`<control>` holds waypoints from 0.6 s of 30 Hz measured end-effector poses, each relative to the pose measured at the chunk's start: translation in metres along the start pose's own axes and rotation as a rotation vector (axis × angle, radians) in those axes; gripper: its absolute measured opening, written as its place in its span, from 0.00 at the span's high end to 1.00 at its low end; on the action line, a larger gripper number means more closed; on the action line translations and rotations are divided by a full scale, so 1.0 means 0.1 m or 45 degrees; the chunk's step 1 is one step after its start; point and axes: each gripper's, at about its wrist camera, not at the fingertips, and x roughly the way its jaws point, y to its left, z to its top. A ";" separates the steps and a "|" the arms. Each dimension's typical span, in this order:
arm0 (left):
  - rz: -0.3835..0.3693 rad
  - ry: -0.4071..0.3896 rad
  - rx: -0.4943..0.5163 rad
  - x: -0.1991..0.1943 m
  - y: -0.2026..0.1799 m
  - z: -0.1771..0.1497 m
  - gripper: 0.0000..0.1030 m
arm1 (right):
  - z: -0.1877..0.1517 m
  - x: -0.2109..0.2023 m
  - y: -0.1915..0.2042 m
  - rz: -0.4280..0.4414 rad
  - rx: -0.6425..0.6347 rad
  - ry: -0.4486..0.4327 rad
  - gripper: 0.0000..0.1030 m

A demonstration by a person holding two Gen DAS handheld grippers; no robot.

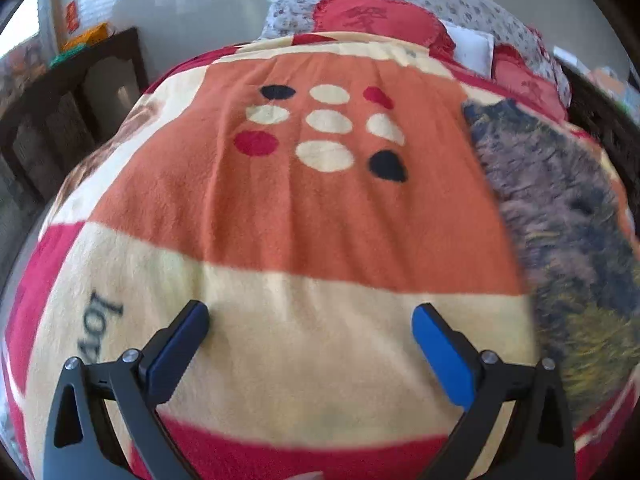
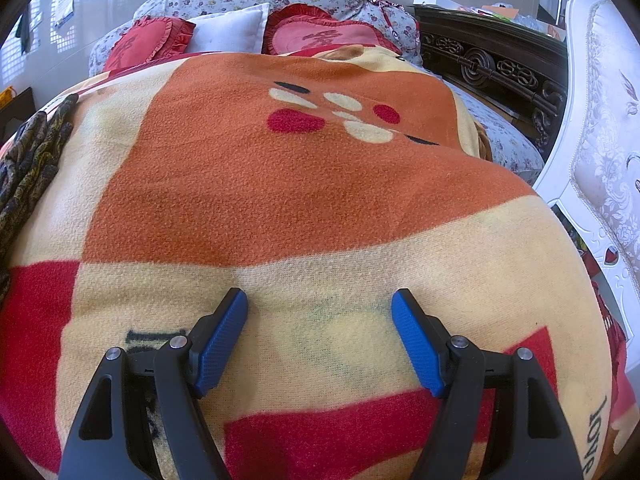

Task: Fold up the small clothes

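Fleece blanket [image 1: 304, 208], one dark patterned garment [image 1: 560, 216]

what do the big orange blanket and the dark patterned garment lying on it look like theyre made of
Blanket: likely fleece or brushed synthetic, matte, with fuzzy nap visible. Dark patterned garment: thin printed fabric, perhaps woven; blur hides its texture, so it is uncertain.

Each claw, left [image 1: 310, 314] and right [image 2: 320, 300], has black arms, silver screws and blue textured pads.
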 end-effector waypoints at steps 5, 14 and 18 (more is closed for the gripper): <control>-0.023 -0.013 0.001 -0.40 -0.52 -0.08 0.00 | 0.04 0.03 0.05 -0.053 -0.024 0.027 0.50; -0.112 -0.064 0.173 -1.05 -1.56 -0.19 0.00 | 0.16 -1.02 0.19 0.121 0.097 0.108 0.54; -0.151 -0.057 0.217 -1.13 -1.78 -0.22 0.00 | 0.15 -1.85 0.65 0.318 -0.052 -0.087 0.54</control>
